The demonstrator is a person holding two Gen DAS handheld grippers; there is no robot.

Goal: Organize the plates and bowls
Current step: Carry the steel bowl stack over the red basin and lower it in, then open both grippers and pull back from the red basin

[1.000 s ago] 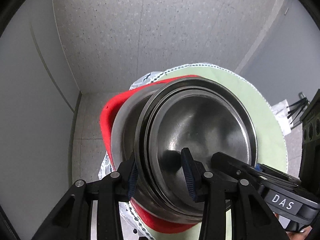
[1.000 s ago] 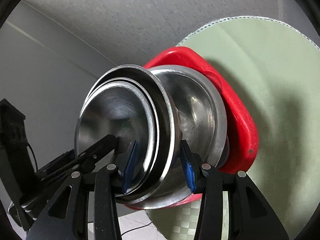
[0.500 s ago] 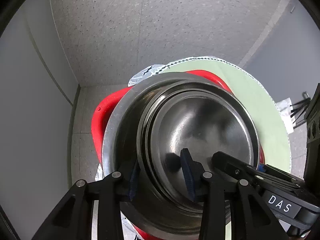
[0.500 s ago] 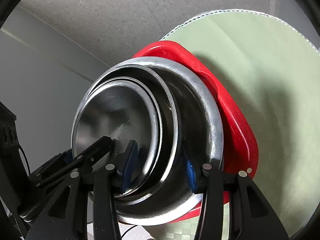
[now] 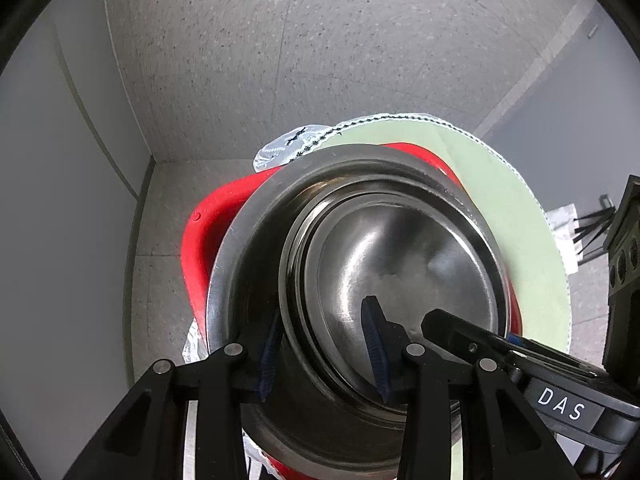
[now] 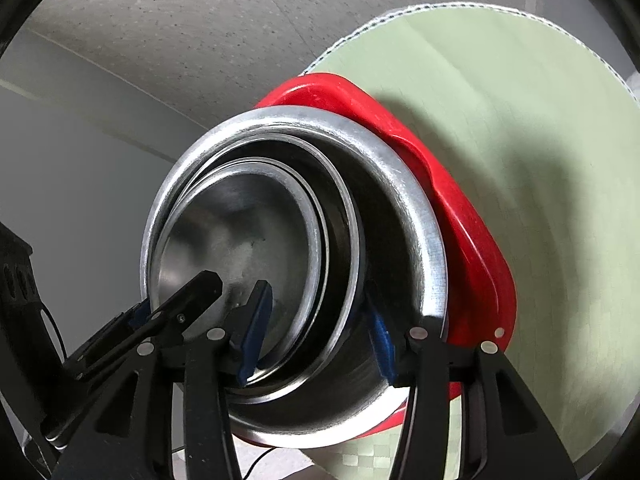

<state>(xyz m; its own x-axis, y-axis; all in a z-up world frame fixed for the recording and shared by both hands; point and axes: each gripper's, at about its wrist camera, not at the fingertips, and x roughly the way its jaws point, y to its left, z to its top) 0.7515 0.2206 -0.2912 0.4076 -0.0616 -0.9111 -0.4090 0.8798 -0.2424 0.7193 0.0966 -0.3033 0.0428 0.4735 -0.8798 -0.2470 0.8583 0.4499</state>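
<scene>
A nested pair of steel bowls [image 5: 400,264] sits inside a larger steel bowl [image 5: 240,264], which rests on a red plate [image 5: 200,232] on a round green mat [image 5: 520,216]. My left gripper [image 5: 324,350] is shut on the rim of the nested bowls, one finger inside, one outside. My right gripper [image 6: 316,332] grips the same nested bowls [image 6: 240,236] on the opposite rim; around them lie the larger bowl [image 6: 408,208], the red plate [image 6: 472,232] and the mat [image 6: 540,128]. Each gripper's finger shows in the other's view.
The mat lies on a small round table above a grey speckled floor [image 5: 280,60]. A plastic sheet [image 5: 280,144] sticks out from under the mat's far edge. Grey walls [image 5: 52,200] stand close at the left. Black gear [image 5: 624,248] stands at the right.
The nested bowls, held by both grippers, have come down into the larger steel bowl and now sit centred in it. Both grippers stay shut on the rim.
</scene>
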